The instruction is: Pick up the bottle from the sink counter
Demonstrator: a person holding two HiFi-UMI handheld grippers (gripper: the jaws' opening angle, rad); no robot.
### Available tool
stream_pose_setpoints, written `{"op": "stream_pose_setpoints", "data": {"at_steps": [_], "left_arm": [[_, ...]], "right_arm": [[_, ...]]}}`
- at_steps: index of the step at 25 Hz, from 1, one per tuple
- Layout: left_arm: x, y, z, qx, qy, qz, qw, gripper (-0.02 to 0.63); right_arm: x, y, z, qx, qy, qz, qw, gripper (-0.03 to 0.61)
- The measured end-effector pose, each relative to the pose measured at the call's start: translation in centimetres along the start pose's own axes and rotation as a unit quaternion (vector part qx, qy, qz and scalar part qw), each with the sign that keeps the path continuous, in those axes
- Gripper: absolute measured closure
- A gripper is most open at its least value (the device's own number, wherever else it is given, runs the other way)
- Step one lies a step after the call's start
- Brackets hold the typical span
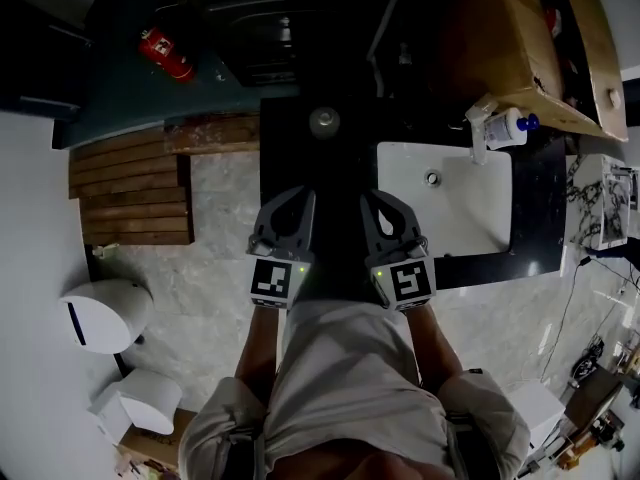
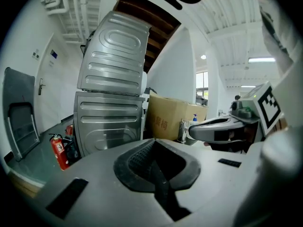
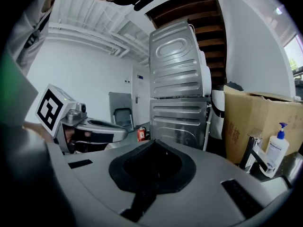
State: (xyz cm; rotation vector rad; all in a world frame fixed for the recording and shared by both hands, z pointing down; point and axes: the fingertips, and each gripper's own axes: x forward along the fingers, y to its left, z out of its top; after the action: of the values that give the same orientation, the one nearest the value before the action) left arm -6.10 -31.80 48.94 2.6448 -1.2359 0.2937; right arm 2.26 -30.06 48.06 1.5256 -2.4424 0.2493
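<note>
White bottle (image 1: 507, 128), upright, beside white sink (image 1: 470, 223)

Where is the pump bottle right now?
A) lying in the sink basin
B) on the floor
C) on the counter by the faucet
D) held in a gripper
C: the bottle stands on the counter right beside the faucet, in front of the box.
</note>
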Motion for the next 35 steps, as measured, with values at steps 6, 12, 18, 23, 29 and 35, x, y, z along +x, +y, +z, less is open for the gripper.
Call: {"op": "stream_pose_setpoints", "data": {"at_steps": [6, 12, 18, 23, 29, 35], "left_arm": [[1.5, 0.8, -1.2, -0.011, -0.002, -0.019, 0.9998, 0.614], [3.4, 1.6, -3.0, -0.006, 0.016, -0.037, 0.9992, 0.613], [5.6, 2.6, -4.3, 0.005, 0.031, -0.046, 0.9985, 0.612], [6.9, 3.3, -5.3, 0.013, 0.042, -0.048, 0.9979, 0.612], [8.2, 3.9, -6.4, 0.024, 0.057, -0.055, 0.9966, 0.612], [9.4, 4.5, -7.1, 0.03, 0.065, -0.056, 0.9958, 0.612]], "right_arm": [[1.6, -0.4, -1.3, -0.005, 0.014, -0.007, 1.0, 0.583], [3.2, -1.0, -2.6, -0.007, 0.03, -0.012, 0.999, 0.583], [5.0, -1.3, -3.7, -0.005, 0.041, -0.012, 0.999, 0.583], [6.2, -1.4, -4.7, -0.005, 0.053, -0.009, 0.999, 0.583], [7.2, -1.9, -5.6, -0.002, 0.063, -0.012, 0.998, 0.583], [8.1, -1.9, -6.4, 0.002, 0.07, -0.013, 0.997, 0.583]]}}
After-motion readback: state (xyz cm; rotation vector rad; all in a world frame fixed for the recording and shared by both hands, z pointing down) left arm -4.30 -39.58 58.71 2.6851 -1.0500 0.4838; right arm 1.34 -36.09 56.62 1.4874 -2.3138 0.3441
